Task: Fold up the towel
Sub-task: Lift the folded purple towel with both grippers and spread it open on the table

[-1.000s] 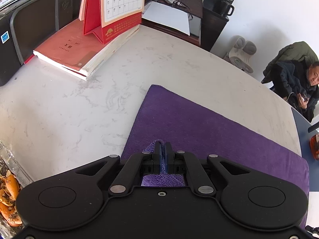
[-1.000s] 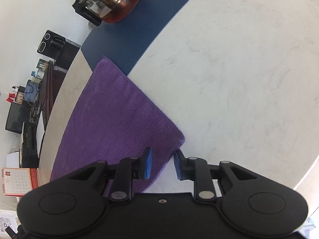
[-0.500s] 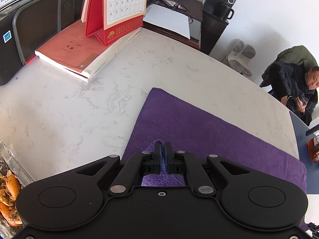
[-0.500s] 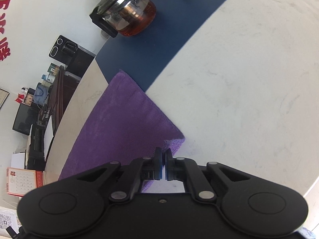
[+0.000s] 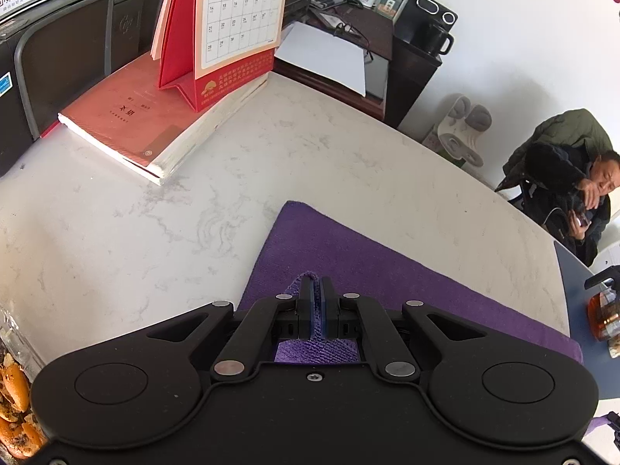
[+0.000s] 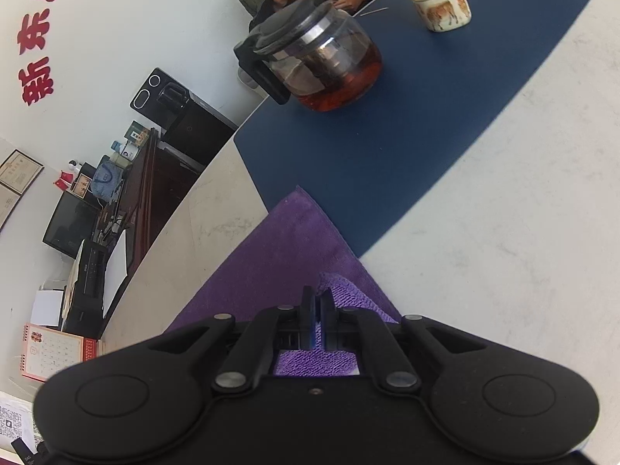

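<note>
A purple towel (image 5: 372, 259) lies spread on the white marble table (image 5: 116, 240). My left gripper (image 5: 317, 286) is shut on its near left corner, a pinch of cloth showing between the blue pads. In the right wrist view the same towel (image 6: 286, 255) stretches away toward the dark blue mat (image 6: 418, 128). My right gripper (image 6: 317, 297) is shut on the near right corner, which is lifted and curls over beside the fingers. The far corners still lie flat.
A red desk calendar (image 5: 224, 38) stands on a red book (image 5: 131, 116) at the back left. A glass teapot (image 6: 317, 62) and a cup (image 6: 441, 4) sit on the blue mat. A seated person (image 5: 573, 193) is beyond the table. Orange peel (image 5: 15, 407) lies at the near left.
My right gripper closed on the towel's near right corner, then lifted it and carried it forward over the cloth toward the blue mat. The left gripper kept its grip and barely moved.
</note>
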Motion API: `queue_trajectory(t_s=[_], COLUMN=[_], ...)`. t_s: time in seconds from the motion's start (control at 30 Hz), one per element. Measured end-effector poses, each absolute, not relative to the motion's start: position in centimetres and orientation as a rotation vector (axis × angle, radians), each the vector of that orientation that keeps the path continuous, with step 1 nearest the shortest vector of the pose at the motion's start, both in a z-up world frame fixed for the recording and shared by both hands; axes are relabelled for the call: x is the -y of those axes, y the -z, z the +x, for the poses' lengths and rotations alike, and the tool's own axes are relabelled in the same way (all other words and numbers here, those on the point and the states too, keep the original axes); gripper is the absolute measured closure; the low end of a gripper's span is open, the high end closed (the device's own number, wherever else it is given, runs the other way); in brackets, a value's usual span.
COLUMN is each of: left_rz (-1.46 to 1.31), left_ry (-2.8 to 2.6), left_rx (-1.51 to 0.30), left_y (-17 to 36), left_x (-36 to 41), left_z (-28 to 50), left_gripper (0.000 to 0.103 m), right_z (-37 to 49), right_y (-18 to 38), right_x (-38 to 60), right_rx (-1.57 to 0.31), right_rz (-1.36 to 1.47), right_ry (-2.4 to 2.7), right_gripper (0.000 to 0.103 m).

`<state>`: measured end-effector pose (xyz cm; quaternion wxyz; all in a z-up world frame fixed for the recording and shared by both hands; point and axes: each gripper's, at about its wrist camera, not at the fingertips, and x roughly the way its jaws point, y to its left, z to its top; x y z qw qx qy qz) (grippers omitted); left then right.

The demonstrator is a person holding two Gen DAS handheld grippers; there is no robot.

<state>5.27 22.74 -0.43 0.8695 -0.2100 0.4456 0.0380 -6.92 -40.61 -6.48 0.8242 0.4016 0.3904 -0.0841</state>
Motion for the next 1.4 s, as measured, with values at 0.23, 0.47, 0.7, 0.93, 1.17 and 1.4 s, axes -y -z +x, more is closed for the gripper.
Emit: queue_trajectory(t_s=[0.23,0.47,0.7,0.93,1.17,1.4], left_rz=[-0.436,-0.442,-0.453,-0.473,-0.474,-0.470], left_ry=[-0.082,-0.097,-0.111,-0.132,-0.153,-0.161], left_rx=[-0.933,-0.955,-0.996,-1.061,-1.105,-1.116], left_y=[0.3,0.8,2.1,4.3,5.7,6.1], left_x=[-23.1,-23.6,-24.0,-24.1,-24.2,-24.3], left_z=[7.2,8.7,10.4,12.7,14.5,15.0], left_gripper=[0.100,0.100,0.100,0.100,0.100,0.100], right_z=[-2.6,0.7,3.6,6.2,8.1,8.7], right_y=[6.2,6.7,7.9,10.0,12.0,12.2], right_x=[40.8,40.7,40.8,41.2,41.1,41.2], right_rx=[-0.826,-0.836,-0.863,-0.908,-0.942,-0.931], right_rz=[0.817,0.802,0.792,0.796,0.782,0.778], right_ry=[0.150,0.129,0.125,0.152,0.181,0.182], right_gripper=[0.101,0.101,0.101,0.100,0.096,0.089])
